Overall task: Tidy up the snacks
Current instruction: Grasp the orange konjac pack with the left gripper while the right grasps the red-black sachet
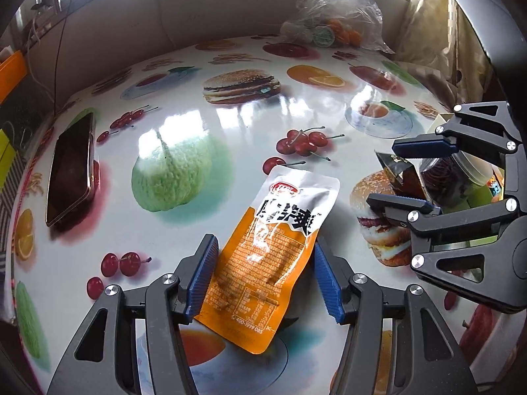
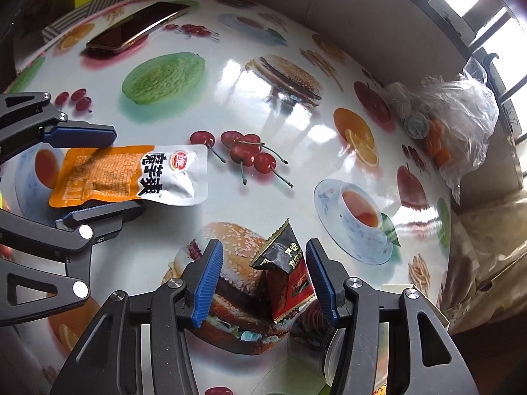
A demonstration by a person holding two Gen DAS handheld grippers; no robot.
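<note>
An orange and silver snack pouch (image 1: 270,256) lies flat on the food-print table (image 1: 197,138). My left gripper (image 1: 263,276) is open with its blue fingers on either side of the pouch's orange lower half. The pouch (image 2: 131,174) and left gripper (image 2: 95,177) also show in the right wrist view. A small black and red snack packet (image 2: 286,276) lies on the burger print. My right gripper (image 2: 263,283) is open around it, the packet nearer the right finger. The right gripper (image 1: 411,177) and packet (image 1: 400,174) show at right in the left wrist view.
A dark phone (image 1: 70,168) lies at the table's left side. A clear plastic bag with orange items (image 1: 336,16) sits at the far edge. A jar with dark contents (image 1: 451,177) stands behind the right gripper. A wall runs behind the table.
</note>
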